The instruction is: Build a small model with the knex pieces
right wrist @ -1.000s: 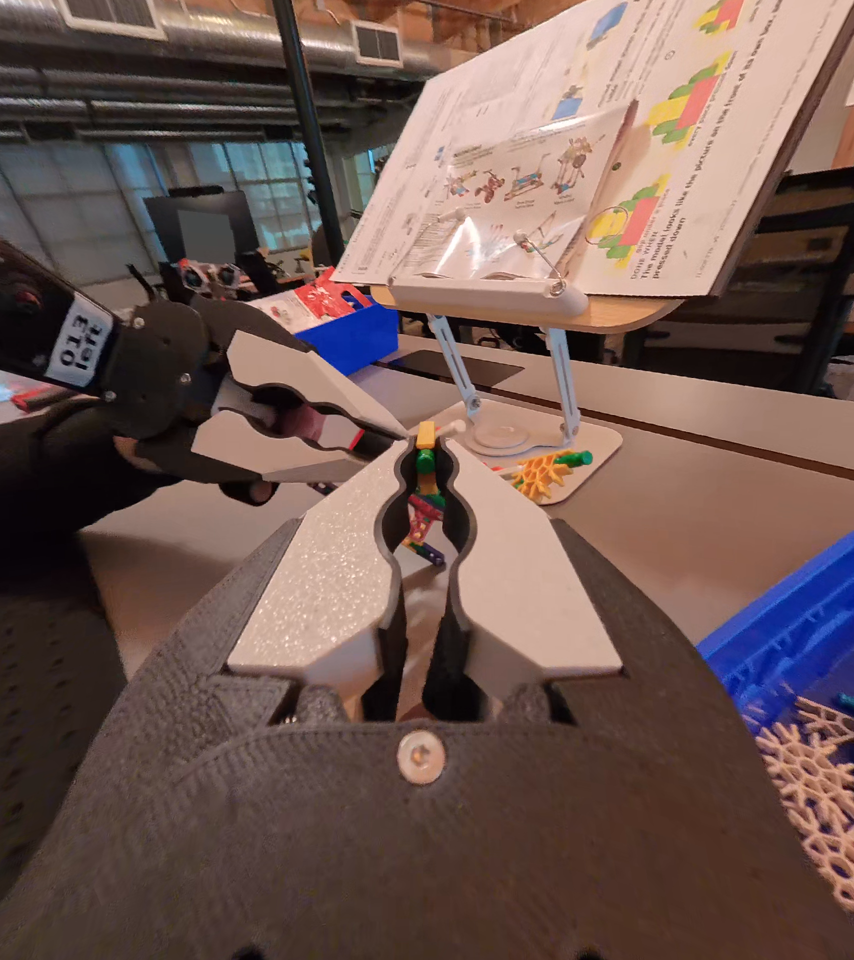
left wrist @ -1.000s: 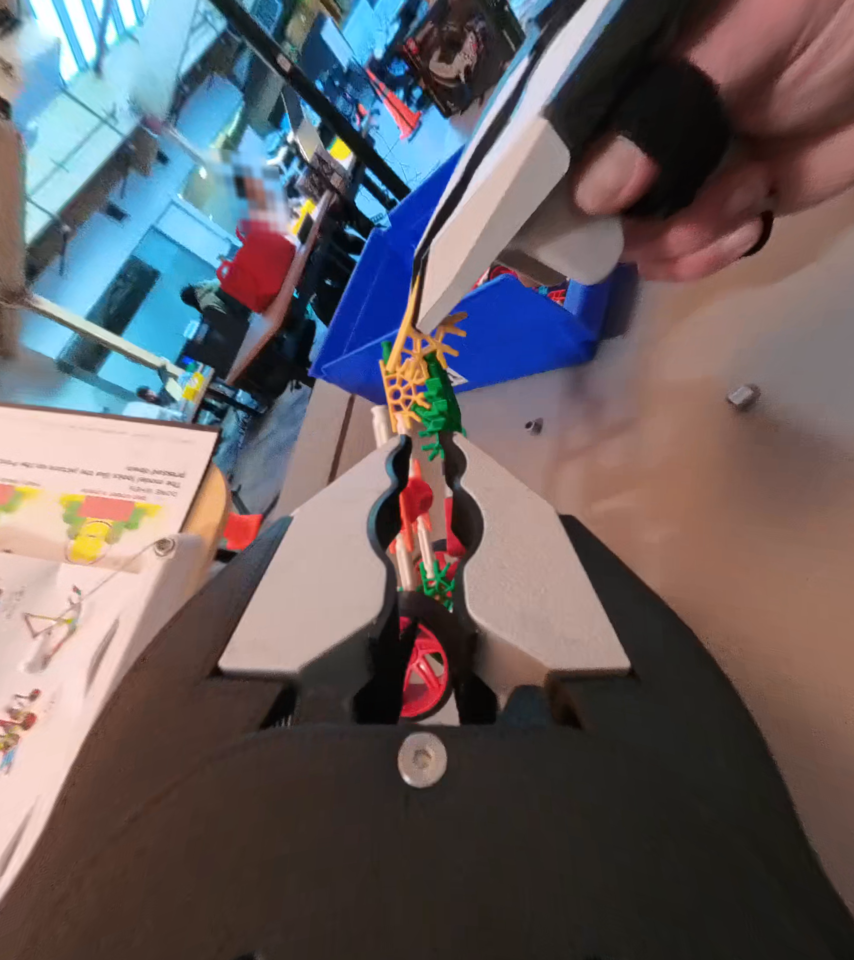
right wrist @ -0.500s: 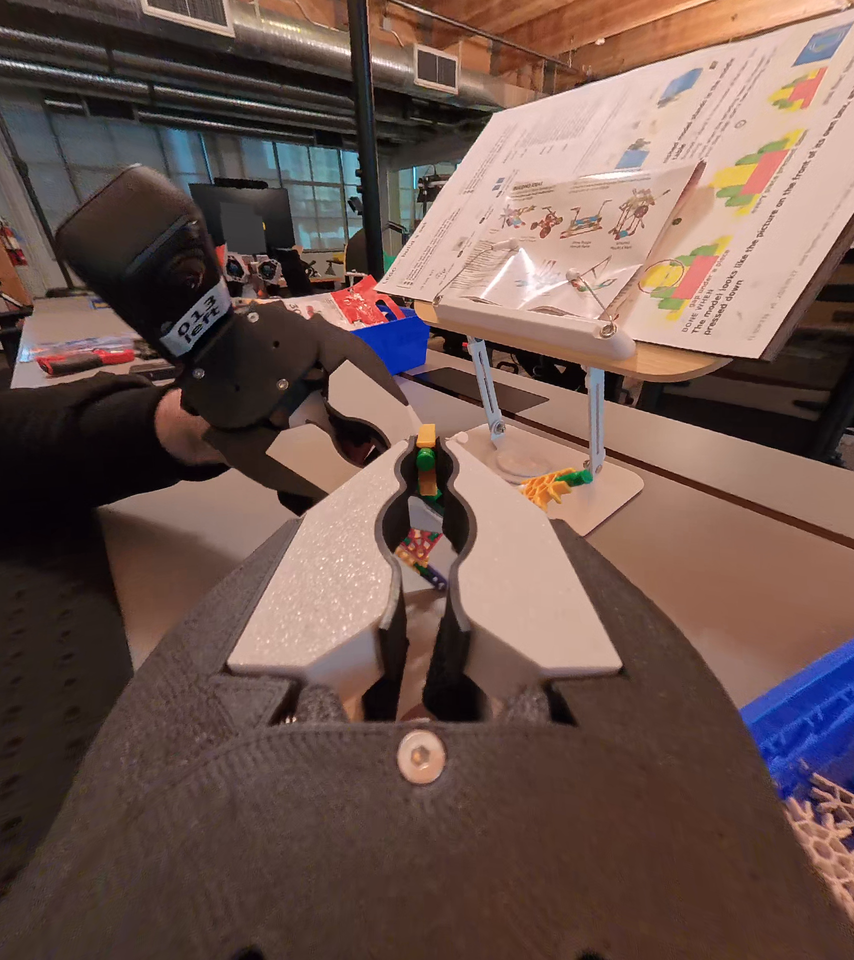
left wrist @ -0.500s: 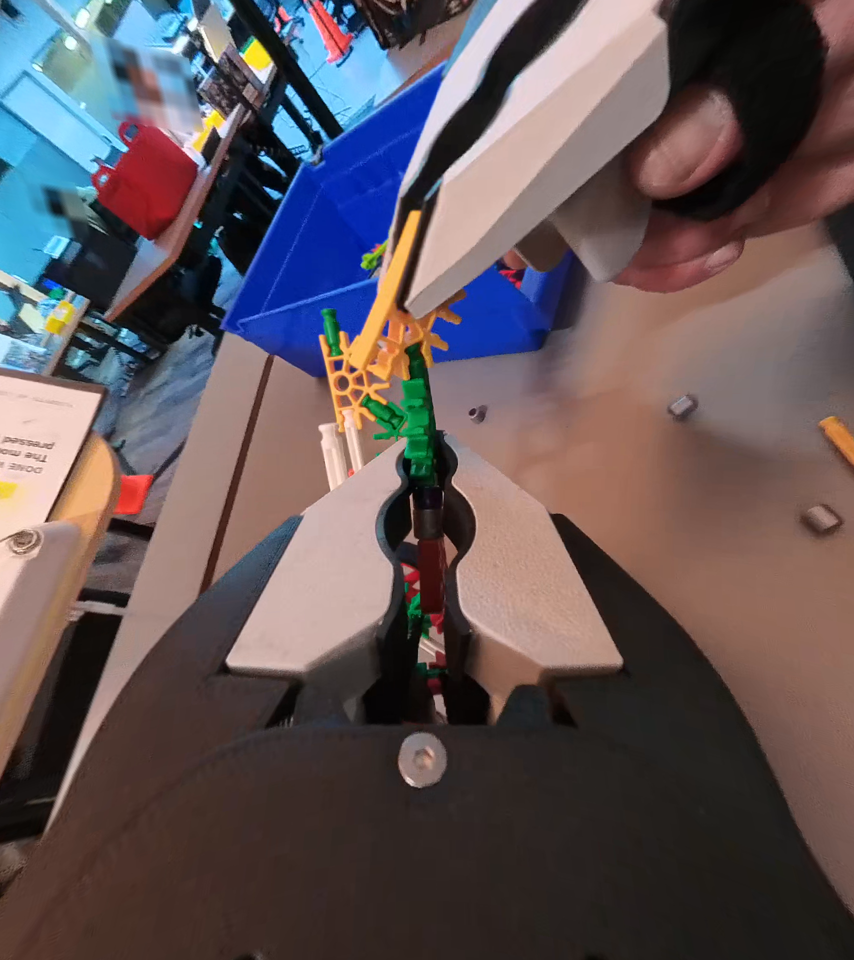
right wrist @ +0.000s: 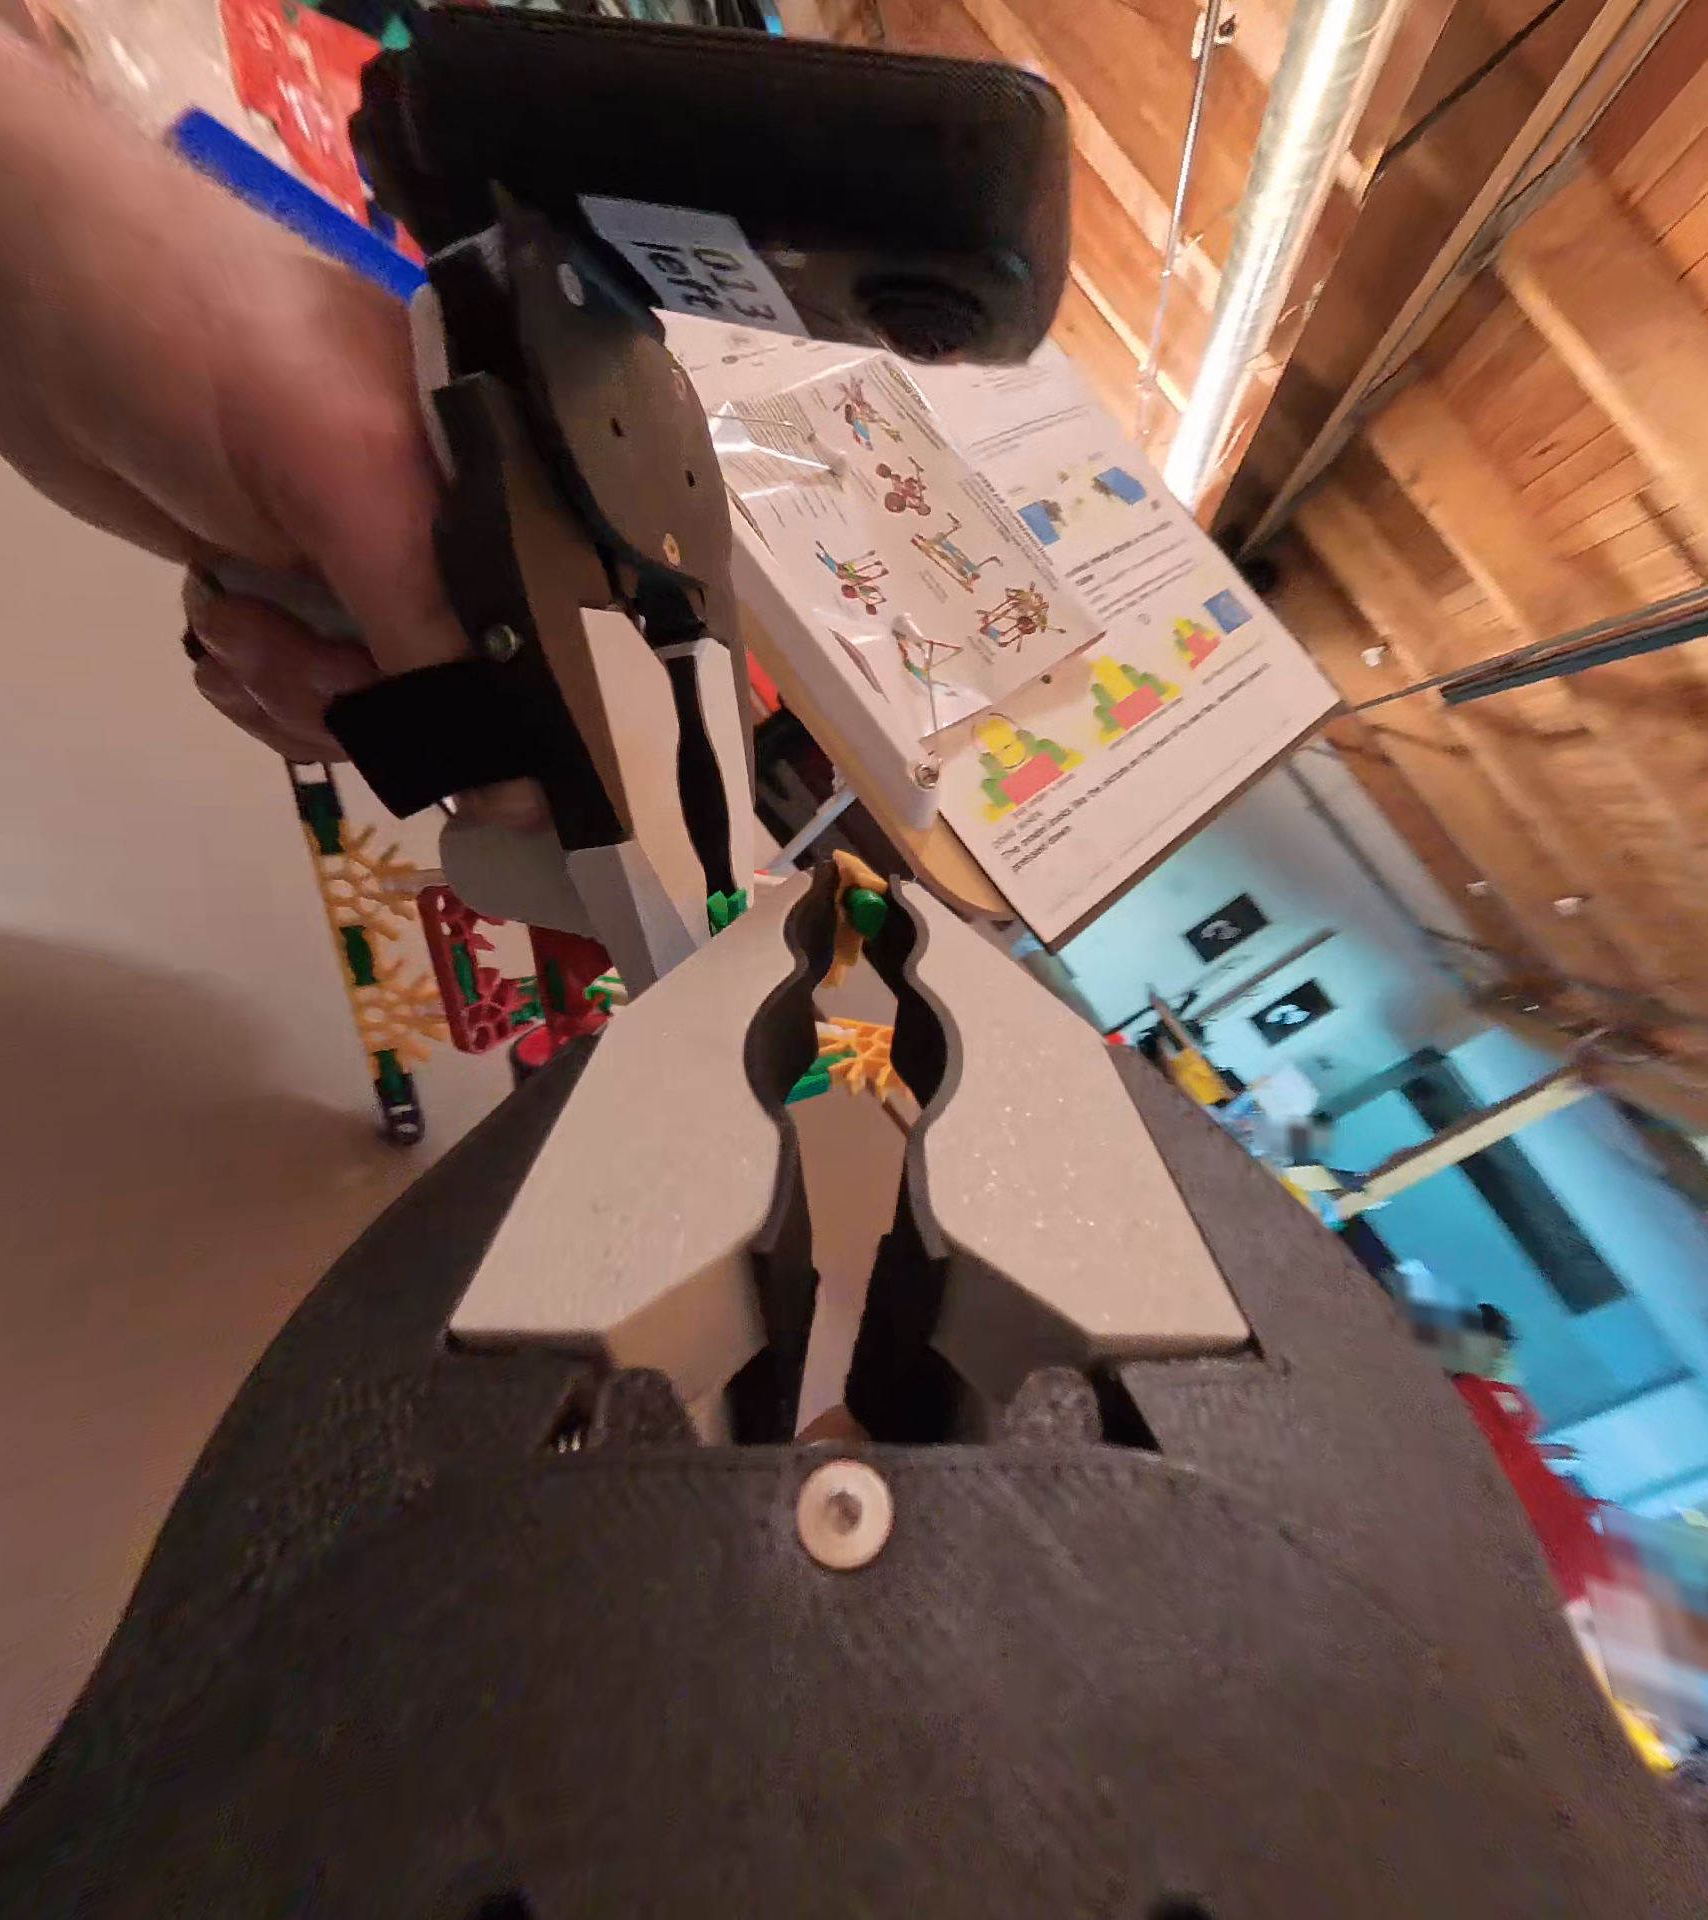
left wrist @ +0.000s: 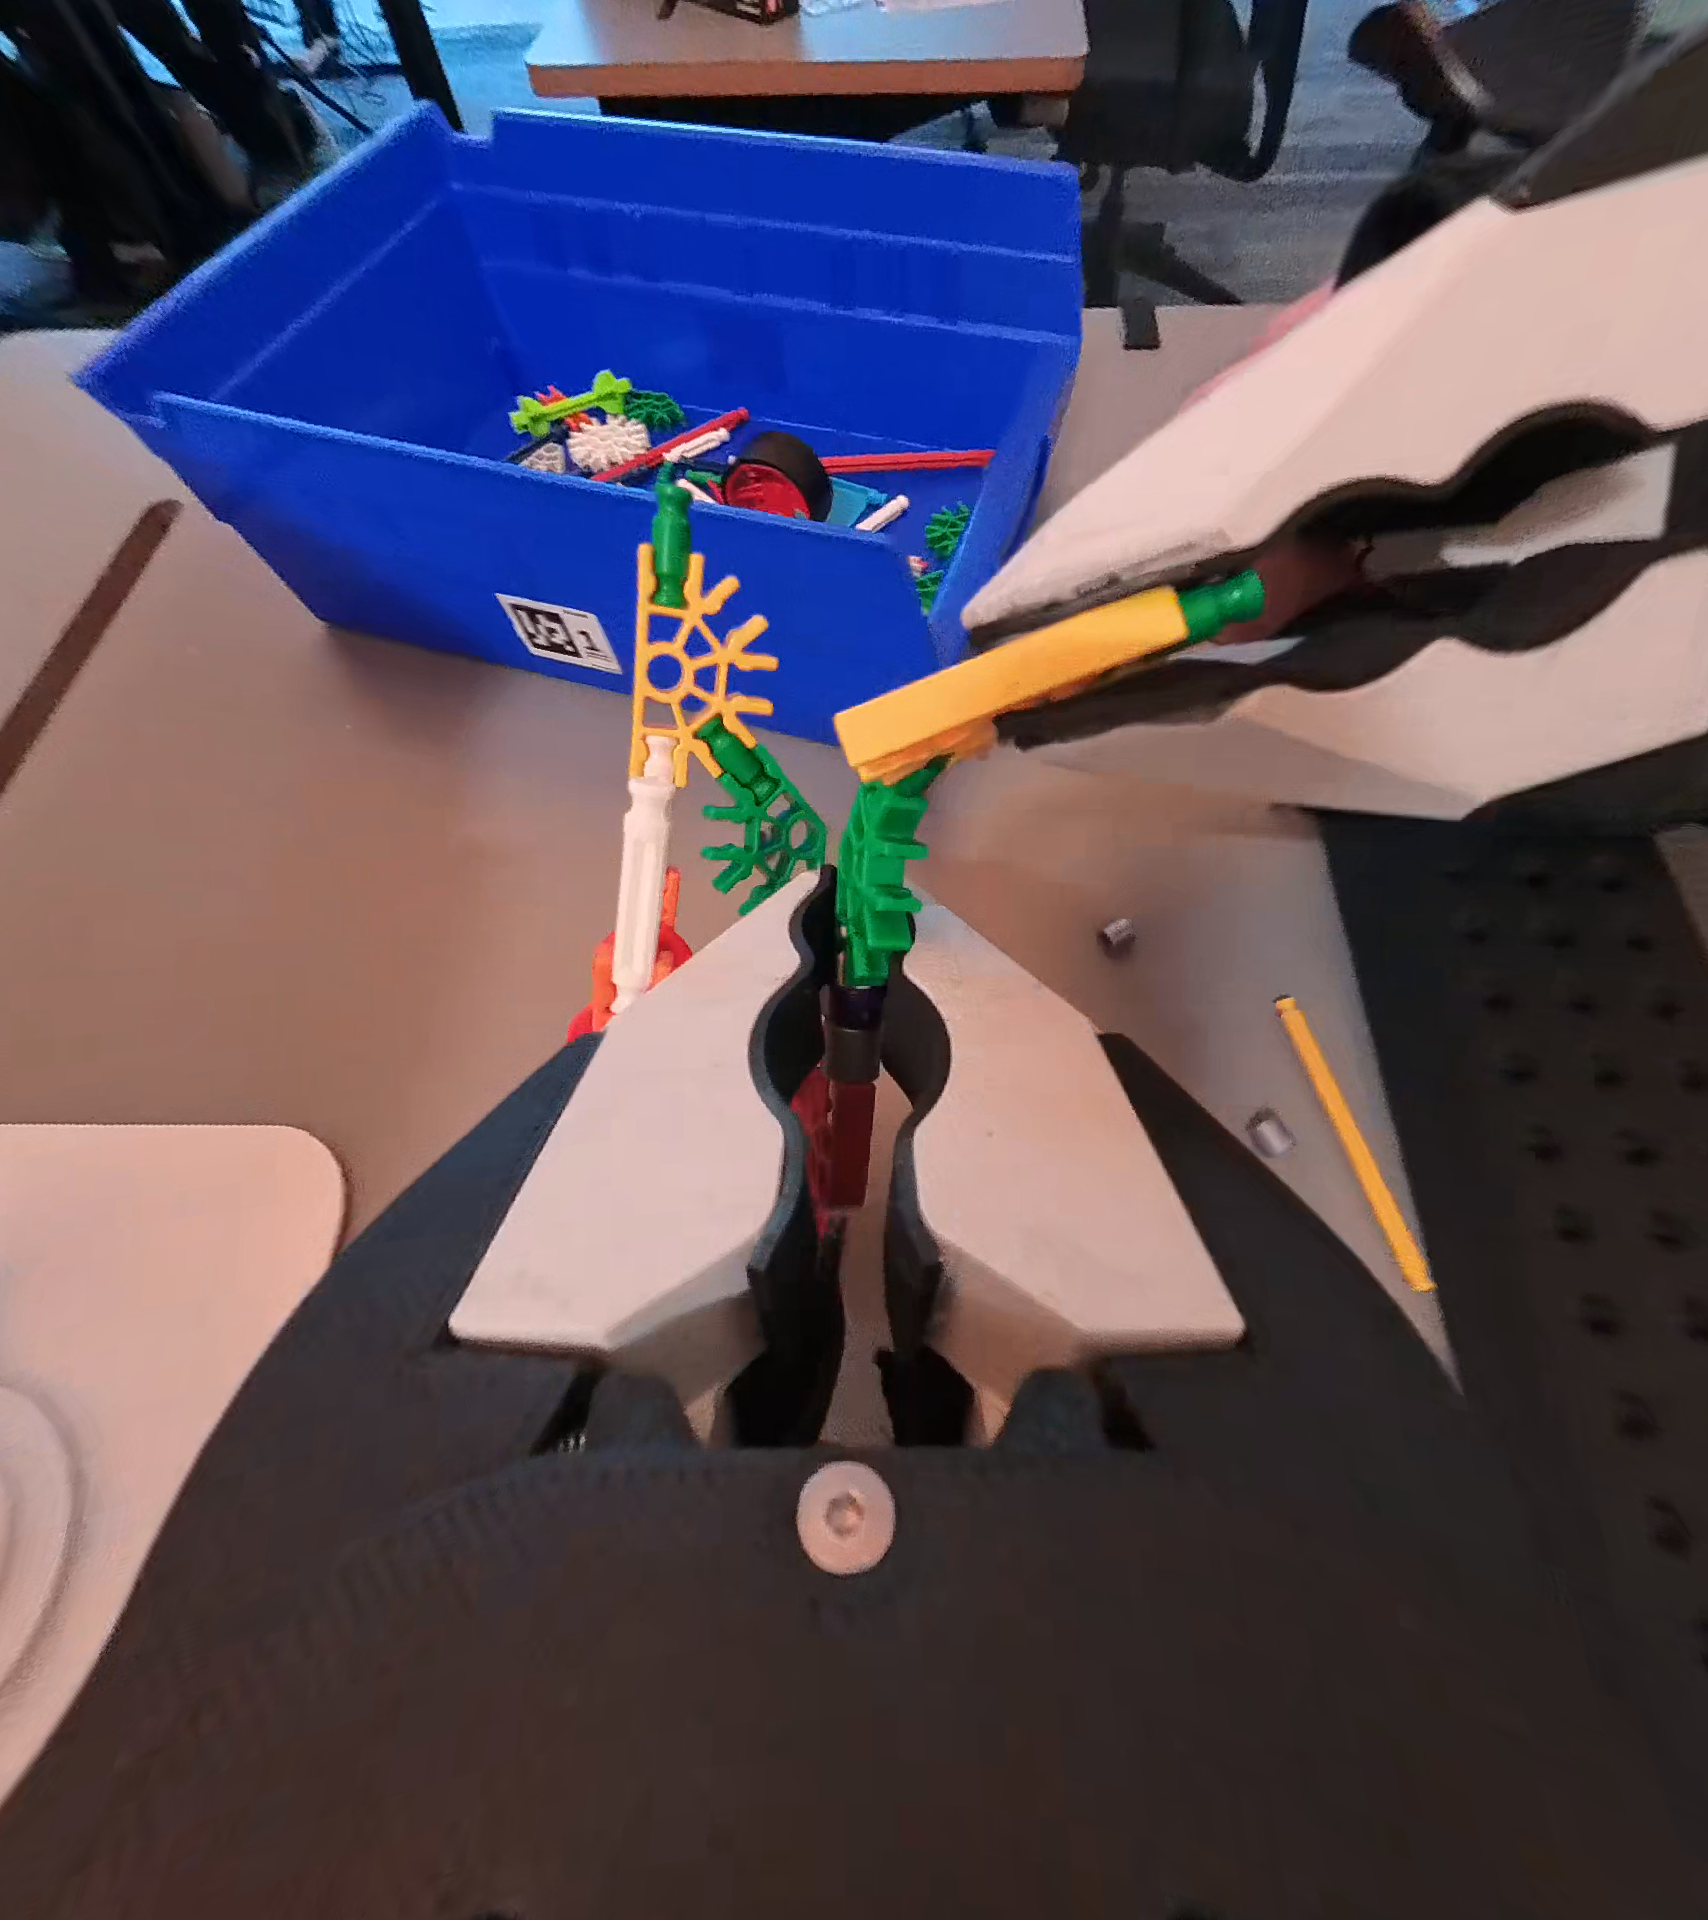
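With the left gripper [left wrist: 855, 914] clamped on the toy model's green connector [left wrist: 876, 873] above the table [left wrist: 258, 831], and the right gripper [left wrist: 995, 675] pinching a yellow connector [left wrist: 1006, 675] seemingly touching it, hold both grips steady and aligned.

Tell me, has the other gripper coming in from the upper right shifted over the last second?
Yes. Against the blue bin, the right gripper has swung lower and rightward, now lying sideways, shut on a yellow piece.
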{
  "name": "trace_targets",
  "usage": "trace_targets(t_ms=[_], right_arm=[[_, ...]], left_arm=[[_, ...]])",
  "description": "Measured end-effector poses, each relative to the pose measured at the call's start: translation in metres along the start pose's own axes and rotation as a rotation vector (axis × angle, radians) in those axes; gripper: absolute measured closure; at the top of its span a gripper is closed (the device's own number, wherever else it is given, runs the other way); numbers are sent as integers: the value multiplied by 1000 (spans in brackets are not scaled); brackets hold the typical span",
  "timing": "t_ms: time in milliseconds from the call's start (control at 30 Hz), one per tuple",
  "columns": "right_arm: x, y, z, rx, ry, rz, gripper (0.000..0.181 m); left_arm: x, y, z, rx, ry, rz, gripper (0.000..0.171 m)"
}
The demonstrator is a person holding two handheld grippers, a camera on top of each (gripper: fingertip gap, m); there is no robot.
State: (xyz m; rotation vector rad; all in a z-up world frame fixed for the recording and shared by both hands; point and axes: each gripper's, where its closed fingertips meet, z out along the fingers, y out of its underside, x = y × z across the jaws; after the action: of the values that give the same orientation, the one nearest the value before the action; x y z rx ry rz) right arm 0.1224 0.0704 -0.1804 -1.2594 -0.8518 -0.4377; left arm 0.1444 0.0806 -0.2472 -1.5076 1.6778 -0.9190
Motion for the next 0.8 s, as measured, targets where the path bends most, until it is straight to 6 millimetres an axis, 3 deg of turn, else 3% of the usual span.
trace_targets(t_ms=[133,333,533,600,633,800], right_arm=[[2,-1,2,-4,-1,-25,174],[13,-6,2,69,-114,347,177],[17,2,-1,127,-229,604,178],[20,4,-4,155,-271,686,178],[20,3,-6,169,-287,698,178],[17,4,-7,169,-292,690,178]], left_arm=[[1,0,-1,-15,36,-15,169],[-12,-18,-3,79,-116,58,166],[-9,-20,-4,148,-88,112,164],[-8,-22,-7,156,-75,115,155],[-8,-23,-8,162,-76,131,151],[-4,-21,-5,153,-66,151,164]])
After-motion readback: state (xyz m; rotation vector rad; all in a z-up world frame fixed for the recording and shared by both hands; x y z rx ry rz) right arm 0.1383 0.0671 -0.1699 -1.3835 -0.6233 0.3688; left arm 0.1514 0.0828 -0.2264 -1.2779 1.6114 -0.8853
